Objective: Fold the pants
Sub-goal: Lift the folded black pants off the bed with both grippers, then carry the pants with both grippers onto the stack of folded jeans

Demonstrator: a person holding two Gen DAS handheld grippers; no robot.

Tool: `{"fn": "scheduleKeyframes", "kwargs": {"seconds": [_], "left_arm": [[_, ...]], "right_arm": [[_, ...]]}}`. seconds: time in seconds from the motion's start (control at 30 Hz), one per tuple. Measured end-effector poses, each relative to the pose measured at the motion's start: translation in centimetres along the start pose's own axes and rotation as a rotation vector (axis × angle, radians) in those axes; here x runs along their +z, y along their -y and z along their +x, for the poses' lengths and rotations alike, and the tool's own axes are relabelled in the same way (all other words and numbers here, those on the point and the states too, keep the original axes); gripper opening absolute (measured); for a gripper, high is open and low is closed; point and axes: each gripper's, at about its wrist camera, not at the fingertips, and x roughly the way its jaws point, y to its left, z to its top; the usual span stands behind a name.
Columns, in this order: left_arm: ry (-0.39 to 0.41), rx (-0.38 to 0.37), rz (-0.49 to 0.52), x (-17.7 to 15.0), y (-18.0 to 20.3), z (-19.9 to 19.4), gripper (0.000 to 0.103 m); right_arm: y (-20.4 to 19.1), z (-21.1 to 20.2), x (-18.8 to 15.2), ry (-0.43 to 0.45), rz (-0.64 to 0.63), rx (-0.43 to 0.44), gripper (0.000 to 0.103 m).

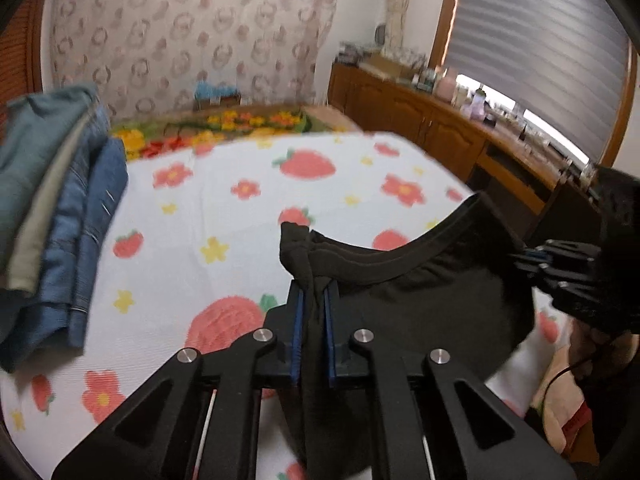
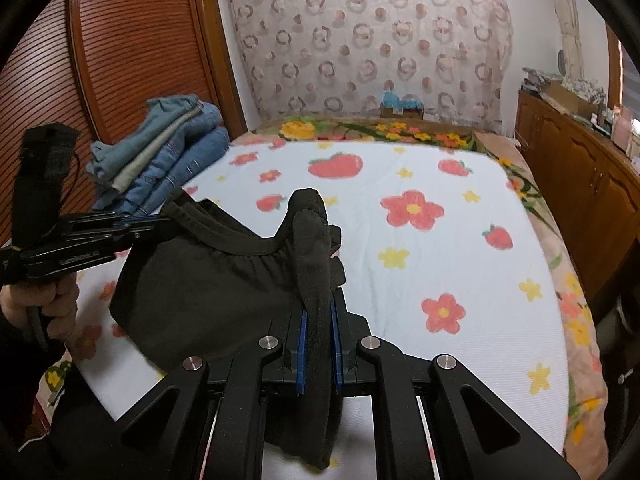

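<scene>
Black pants [image 1: 420,292] hang over the bed, their elastic waistband stretched in a sagging curve between both grippers. My left gripper [image 1: 314,292] is shut on one bunched end of the waistband, with cloth pinched between its blue pads. In the right wrist view, my right gripper [image 2: 319,304] is shut on the other bunched end of the pants [image 2: 200,280]. The left gripper [image 2: 160,222] shows there at the left, held by a hand [image 2: 52,300]. The right gripper [image 1: 528,256] shows at the right edge of the left wrist view. The legs of the pants hang down out of sight.
The bed carries a white sheet [image 2: 440,260] printed with strawberries and flowers. A stack of folded jeans and other clothes [image 1: 60,220] [image 2: 168,152] lies at its left side. A wooden cabinet [image 2: 580,160] runs along the right, a slatted wardrobe door [image 2: 120,60] stands left.
</scene>
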Motion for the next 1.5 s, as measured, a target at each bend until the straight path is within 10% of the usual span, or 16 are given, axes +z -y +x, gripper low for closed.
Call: {"fn": "scheduleKeyframes", "kwargs": {"seconds": [0.63, 1.5], "left_arm": [[0.207, 0.022, 0.054, 2.8, 1.2, -9.7, 0.009], [0.268, 0.132, 0.005, 3.4, -6.8, -12.8, 0.009]], "right_arm": [[-3.5, -6.3, 3.5, 0.177, -0.104, 0.004, 0.009], [-5.0, -0.4, 8.5, 0.177, -0.233, 0.078, 0.009]]}}
